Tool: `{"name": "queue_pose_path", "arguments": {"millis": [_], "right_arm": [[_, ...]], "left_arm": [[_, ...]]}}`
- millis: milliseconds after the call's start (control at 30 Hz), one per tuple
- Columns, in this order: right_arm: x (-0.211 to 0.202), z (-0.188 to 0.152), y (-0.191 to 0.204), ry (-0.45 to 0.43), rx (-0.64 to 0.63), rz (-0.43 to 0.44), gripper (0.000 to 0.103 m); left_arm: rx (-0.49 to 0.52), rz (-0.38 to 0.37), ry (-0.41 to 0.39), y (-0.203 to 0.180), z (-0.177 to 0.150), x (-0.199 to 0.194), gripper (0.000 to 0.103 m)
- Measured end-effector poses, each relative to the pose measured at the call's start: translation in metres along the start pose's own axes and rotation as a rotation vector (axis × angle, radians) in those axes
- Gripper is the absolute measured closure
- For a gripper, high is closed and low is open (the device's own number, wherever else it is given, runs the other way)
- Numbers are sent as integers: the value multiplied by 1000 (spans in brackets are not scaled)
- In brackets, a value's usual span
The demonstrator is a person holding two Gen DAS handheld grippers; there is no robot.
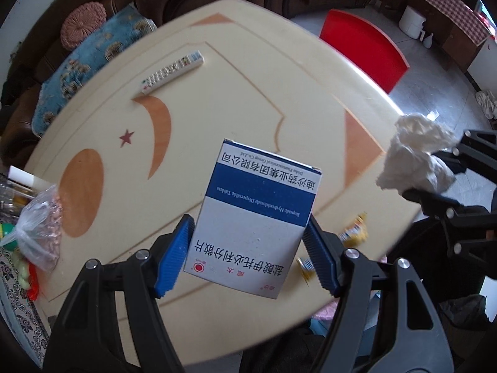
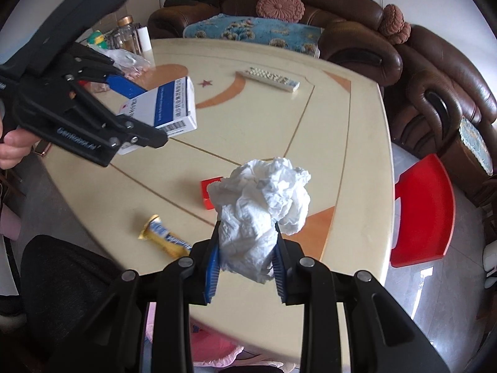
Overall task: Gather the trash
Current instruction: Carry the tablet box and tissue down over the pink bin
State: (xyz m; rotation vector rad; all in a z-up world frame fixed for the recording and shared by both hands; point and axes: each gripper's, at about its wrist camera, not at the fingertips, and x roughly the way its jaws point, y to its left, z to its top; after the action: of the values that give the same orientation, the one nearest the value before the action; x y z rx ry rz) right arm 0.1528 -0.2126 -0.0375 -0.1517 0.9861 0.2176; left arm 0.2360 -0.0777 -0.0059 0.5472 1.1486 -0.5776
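Above the cream table (image 2: 357, 143), the left gripper (image 1: 248, 242) clamps a medicine box (image 1: 257, 205) and the right gripper (image 2: 247, 261) pinches a crumpled tissue (image 2: 264, 211). Both loads look ready for binning; a snack wrapper (image 2: 164, 236) and red packet (image 2: 209, 192) still lie on the tabletop.

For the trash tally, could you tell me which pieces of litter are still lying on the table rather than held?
The gold snack wrapper and the small red box lie on the table, both ungripped.
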Motion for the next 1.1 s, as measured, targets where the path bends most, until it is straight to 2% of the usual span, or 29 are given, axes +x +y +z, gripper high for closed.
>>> {"name": "queue_pose_path", "arguments": {"millis": [167,467,767,1100], "right_arm": [[-36,-12,13,-41,-2,-6,74],[-91,-45,37,-85,-9,-20,74],[-113,-79,60,-83,-15,-1,74],[-105,-107,71,-45,14,38,74]], "left_arm": [[36,26,-55,-23,-28,-36,33],[63,23,-142,-65,-82,-87,33],[52,8,-129,-89,-123,-84,33],[41,-23,-96,-102,-152,-65,33]]}}
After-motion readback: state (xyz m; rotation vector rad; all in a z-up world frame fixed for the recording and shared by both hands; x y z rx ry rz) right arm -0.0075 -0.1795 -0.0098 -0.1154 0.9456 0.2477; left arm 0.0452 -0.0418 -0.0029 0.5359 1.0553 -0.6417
